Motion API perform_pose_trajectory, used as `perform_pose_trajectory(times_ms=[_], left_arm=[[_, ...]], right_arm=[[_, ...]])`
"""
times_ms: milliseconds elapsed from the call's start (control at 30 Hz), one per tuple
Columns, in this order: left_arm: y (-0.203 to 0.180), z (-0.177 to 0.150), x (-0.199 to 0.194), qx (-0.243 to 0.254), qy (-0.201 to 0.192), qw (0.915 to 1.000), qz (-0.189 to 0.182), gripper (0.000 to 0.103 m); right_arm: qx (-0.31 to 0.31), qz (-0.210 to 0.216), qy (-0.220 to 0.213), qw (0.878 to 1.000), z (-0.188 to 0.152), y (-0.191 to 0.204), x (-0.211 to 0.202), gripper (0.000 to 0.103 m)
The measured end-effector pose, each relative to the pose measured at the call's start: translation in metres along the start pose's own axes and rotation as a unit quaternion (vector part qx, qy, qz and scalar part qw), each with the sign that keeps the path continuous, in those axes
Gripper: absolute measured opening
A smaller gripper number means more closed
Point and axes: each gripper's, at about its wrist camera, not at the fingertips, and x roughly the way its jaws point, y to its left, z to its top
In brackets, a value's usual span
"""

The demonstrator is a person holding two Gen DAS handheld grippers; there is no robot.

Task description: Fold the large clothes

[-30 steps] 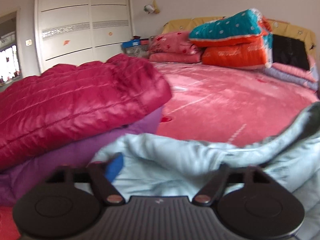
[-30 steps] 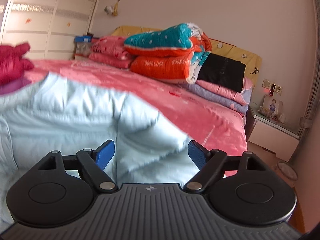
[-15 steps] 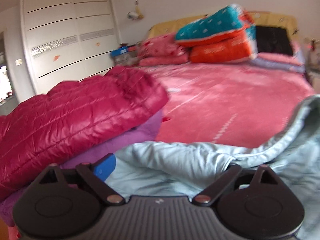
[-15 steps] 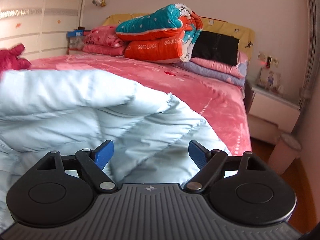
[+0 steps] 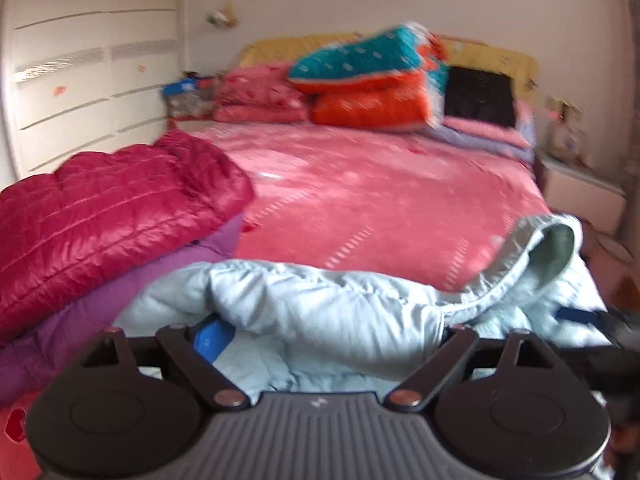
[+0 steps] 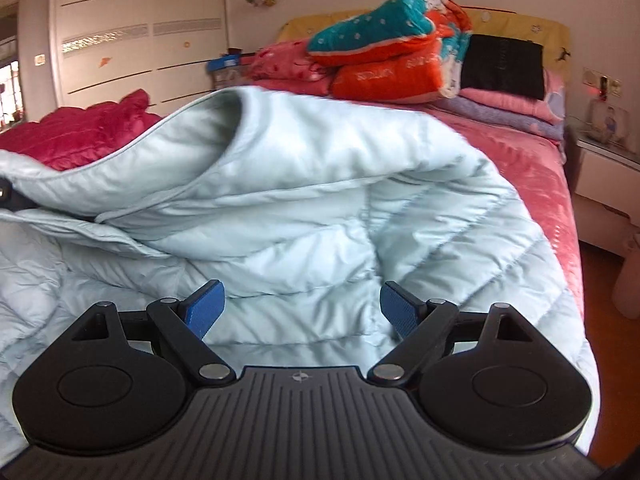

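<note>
A pale blue padded jacket (image 5: 320, 304) lies crumpled at the near edge of the pink bed (image 5: 380, 200). My left gripper (image 5: 328, 334) sits low against it with its jaws wide. A loose fold of the jacket bulges between them and hides the right fingertip. Only the left blue pad (image 5: 212, 340) shows, and it does not press on the cloth. In the right wrist view the jacket (image 6: 320, 200) fills the foreground, with one flap folded over on top. My right gripper (image 6: 303, 310) hovers over it, open, with both blue pads bare.
A dark red padded jacket (image 5: 100, 216) lies on a purple garment (image 5: 80, 320) at the left of the bed. Folded quilts (image 5: 368, 80) and pillows are stacked at the headboard. A white nightstand (image 6: 600, 184) and a bin (image 6: 628, 276) stand to the right, a white wardrobe (image 5: 88, 80) to the left.
Both grippers have drawn back from the jacket and swung round. A flap of the pale blue jacket has come over onto the rest of it. Both grippers' jaws stay wide.
</note>
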Motion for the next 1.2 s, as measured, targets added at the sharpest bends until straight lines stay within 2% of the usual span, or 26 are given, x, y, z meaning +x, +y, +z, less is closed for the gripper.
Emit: perform_pose_trajectory(times_ms=[167,267,400,467,567,667,733,800,867,1000,1133,1200], left_arm=[[0.005,-0.009,-0.008,0.017,0.039,0.9990,-0.015,0.090],[0.011,-0.014,-0.015,0.003,0.043,0.9988,-0.023,0.093],[0.022,-0.017,-0.021,-0.009,0.049,0.9988,-0.007,0.094],[0.030,-0.016,-0.027,-0.026,0.035,0.9990,-0.007,0.097],[0.036,-0.012,-0.018,-0.056,0.025,0.9981,0.005,0.101],[0.041,-0.010,-0.005,-0.119,0.002,0.9929,-0.003,0.101],[0.040,-0.012,0.006,-0.171,-0.005,0.9851,-0.021,0.102],[0.034,-0.019,0.019,-0.207,-0.011,0.9764,-0.061,0.102],[0.019,-0.026,0.029,-0.198,-0.018,0.9757,-0.091,0.102],[-0.008,-0.037,0.024,-0.119,-0.041,0.9897,-0.068,0.102],[0.003,-0.054,0.006,-0.132,-0.033,0.9864,-0.091,0.102],[0.008,-0.066,-0.001,-0.132,-0.014,0.9870,-0.091,0.100]], right_arm=[[0.019,-0.018,-0.030,0.999,0.034,0.002,0.010,0.103],[0.025,-0.044,-0.032,0.998,0.056,-0.001,0.026,0.103],[0.029,-0.081,-0.027,0.996,0.073,-0.009,0.041,0.103],[0.024,-0.094,-0.025,0.995,0.077,-0.012,0.045,0.103],[0.038,-0.080,-0.029,0.996,0.069,-0.014,0.041,0.103],[0.044,-0.046,-0.033,0.997,0.052,-0.004,0.032,0.103],[0.031,-0.017,-0.031,0.999,0.037,0.008,0.027,0.103],[0.007,-0.006,-0.024,1.000,0.022,0.023,0.023,0.103],[-0.005,0.023,-0.010,1.000,0.012,0.033,0.025,0.103],[-0.028,0.058,0.020,0.998,-0.003,0.051,0.033,0.103],[-0.039,0.073,0.047,0.995,-0.021,0.059,0.036,0.103],[-0.036,0.075,0.062,0.995,-0.028,0.058,0.038,0.103]])
